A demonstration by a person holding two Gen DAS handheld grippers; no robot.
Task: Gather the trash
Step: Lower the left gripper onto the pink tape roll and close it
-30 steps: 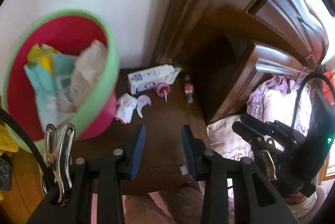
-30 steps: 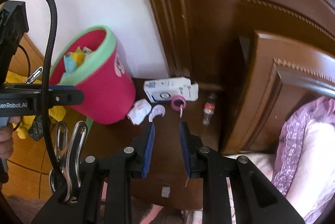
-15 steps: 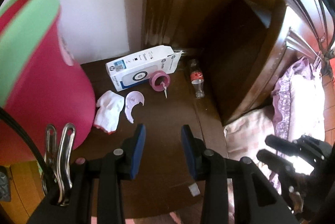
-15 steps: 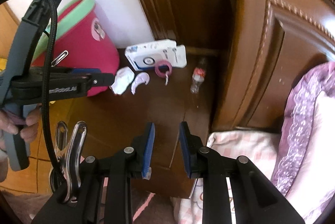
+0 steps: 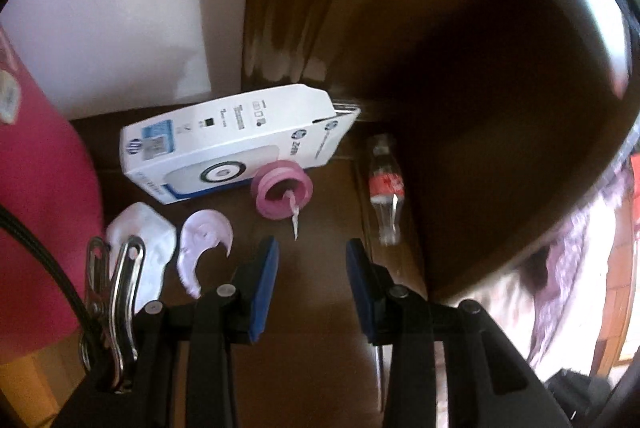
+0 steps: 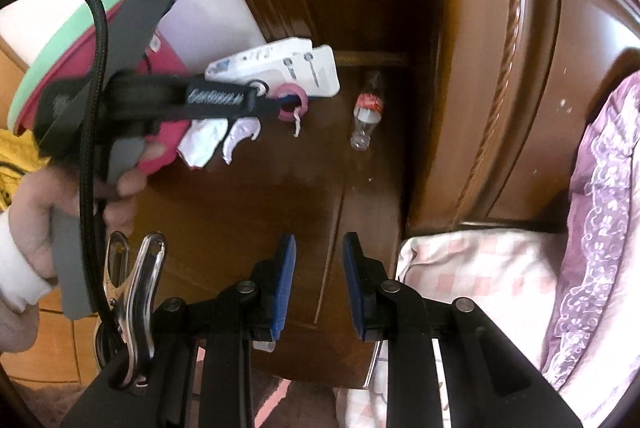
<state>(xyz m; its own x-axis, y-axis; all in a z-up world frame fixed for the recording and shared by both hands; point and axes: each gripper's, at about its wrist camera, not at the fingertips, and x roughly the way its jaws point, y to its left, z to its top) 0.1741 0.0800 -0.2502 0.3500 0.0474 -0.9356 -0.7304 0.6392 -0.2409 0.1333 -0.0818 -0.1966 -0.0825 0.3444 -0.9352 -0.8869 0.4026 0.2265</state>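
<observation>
Litter lies on a dark wooden surface (image 5: 320, 308): a white carton box (image 5: 224, 143), a pink tape roll (image 5: 282, 191), a small clear bottle with a red label (image 5: 386, 187), a crumpled white tissue (image 5: 140, 248) and a white crescent scrap (image 5: 204, 236). My left gripper (image 5: 312, 252) is open and empty, just short of the tape roll. In the right wrist view a hand holds the left gripper (image 6: 276, 105) with its tips at the tape roll (image 6: 294, 97). My right gripper (image 6: 319, 248) hangs open over bare wood, well back from the bottle (image 6: 366, 107).
A pink bin with a green rim (image 6: 60, 39) stands at the left by the white wall; its side fills the left edge (image 5: 40, 207). A carved wooden headboard (image 6: 520, 67) rises on the right, with a checked pillow (image 6: 480, 268) and purple lace bedding (image 6: 600, 187) below.
Both grippers have sunk toward the litter, which now looks larger. The bin has slid to the left edge of the left view. The left gripper now reaches the tape roll.
</observation>
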